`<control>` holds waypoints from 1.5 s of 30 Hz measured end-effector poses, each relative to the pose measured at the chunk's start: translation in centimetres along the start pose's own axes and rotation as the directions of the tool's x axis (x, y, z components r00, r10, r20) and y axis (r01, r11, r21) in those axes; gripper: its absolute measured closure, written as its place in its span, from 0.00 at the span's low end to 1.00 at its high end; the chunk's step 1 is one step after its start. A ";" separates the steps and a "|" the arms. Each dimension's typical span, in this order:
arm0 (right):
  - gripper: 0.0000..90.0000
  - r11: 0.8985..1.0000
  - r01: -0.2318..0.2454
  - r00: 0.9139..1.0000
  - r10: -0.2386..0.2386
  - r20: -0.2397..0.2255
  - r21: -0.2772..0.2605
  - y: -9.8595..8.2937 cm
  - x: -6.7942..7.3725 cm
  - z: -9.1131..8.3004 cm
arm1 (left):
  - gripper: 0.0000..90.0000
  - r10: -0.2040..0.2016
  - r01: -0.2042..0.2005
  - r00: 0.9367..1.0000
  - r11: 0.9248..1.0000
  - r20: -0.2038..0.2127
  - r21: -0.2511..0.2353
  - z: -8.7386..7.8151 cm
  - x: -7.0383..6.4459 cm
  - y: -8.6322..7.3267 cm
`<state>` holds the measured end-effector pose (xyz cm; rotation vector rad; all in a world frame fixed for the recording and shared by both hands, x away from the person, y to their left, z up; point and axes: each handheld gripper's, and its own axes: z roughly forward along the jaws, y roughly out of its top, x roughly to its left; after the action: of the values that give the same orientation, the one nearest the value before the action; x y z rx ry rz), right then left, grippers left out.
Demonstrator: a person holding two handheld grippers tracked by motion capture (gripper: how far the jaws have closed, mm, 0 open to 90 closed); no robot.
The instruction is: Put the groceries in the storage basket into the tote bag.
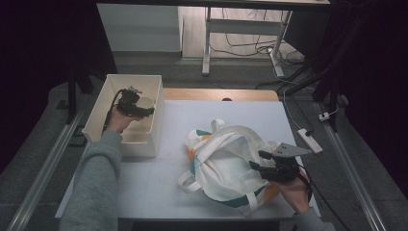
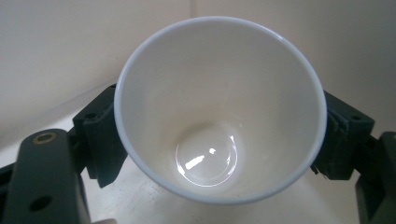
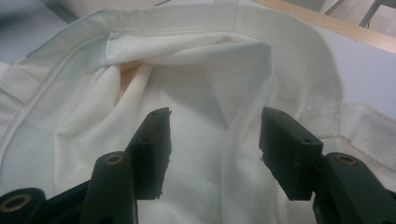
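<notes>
The cup [image 2: 219, 107] is plain glossy white inside. The bin [image 1: 126, 115] is cream. The tote bag [image 1: 226, 161] is white with teal and orange patches. Both grippers' jaws are black. The counter [image 1: 159, 183] is pale grey-white, the person's sleeve [image 1: 94, 183] grey.

Grey floor [image 1: 43, 139], cables [image 1: 250, 48], power strip [image 1: 309, 140]

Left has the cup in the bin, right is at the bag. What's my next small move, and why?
Probably lift the cup straight up out of the bin. The left gripper is shut on it, its fingers pressing both sides, but it sits low between the bin walls. The right gripper is open over the bag, whose mouth gapes, so nothing there needs doing first.
</notes>
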<state>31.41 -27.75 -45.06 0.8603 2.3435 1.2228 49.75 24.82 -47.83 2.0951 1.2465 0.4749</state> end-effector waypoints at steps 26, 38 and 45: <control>0.49 1.000 0.001 1.000 -0.001 0.004 -0.009 0.2 0.1 -0.2 | 0.22 -0.023 0.023 1.000 0.999 -0.009 -0.049 -4.4 -0.8 -1.1; 0.49 1.000 -0.001 1.000 0.002 0.008 -0.010 0.2 0.0 -0.3 | 0.22 -0.076 0.077 0.997 0.988 0.014 -0.133 -7.2 -1.3 -2.2; 0.49 1.000 -0.004 1.000 0.004 0.012 -0.009 0.2 0.0 -0.2 | 0.22 -0.075 0.083 0.996 0.981 0.053 -0.177 -8.6 -1.9 -2.8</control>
<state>31.37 -27.81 -44.81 0.8676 2.3258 1.2260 41.91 27.12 -43.51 1.8887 1.2096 0.4819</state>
